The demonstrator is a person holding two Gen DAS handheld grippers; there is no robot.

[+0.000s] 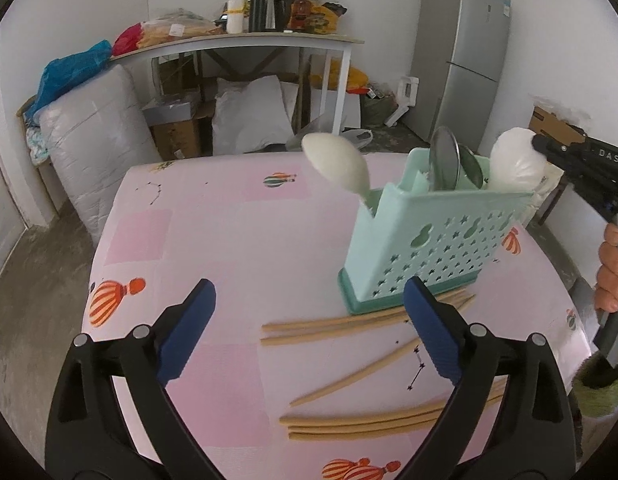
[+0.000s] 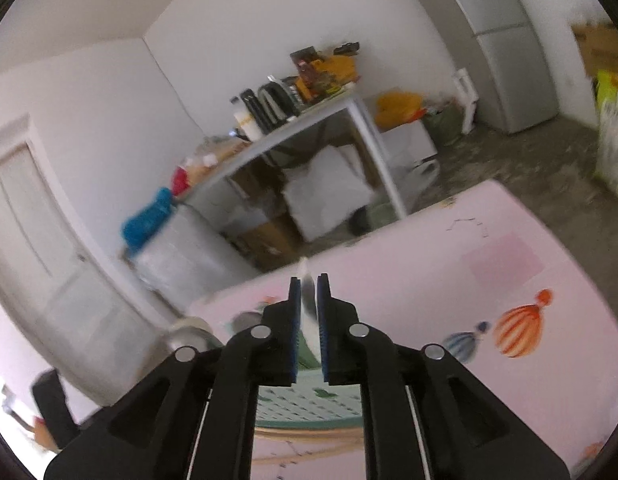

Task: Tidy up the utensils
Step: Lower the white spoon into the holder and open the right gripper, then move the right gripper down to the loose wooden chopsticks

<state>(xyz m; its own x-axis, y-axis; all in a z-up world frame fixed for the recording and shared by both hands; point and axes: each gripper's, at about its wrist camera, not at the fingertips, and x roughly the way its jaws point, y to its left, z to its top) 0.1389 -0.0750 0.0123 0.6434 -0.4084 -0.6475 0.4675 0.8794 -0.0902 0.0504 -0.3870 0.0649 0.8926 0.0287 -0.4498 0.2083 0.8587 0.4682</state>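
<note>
Pink balloon-print cloth covers my counter (image 1: 237, 240), with concrete floor around it. My left tongs (image 1: 309, 328) gape empty over scattered chopsticks (image 1: 349, 424) — my right tongs (image 2: 308, 328), barely parted, flank a white spoon (image 2: 307, 312) in the mint utensil holder (image 1: 429, 248).

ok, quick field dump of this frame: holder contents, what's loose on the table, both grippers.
holder: mint utensil caddy, upright on pink tablecloth
in holder: two white spoons, metal utensil
loose: wooden chopsticks in front of the caddy
left gripper: open, empty, above chopsticks
right gripper: over the caddy, jaws narrow around a white spoon; contact unclear
</note>
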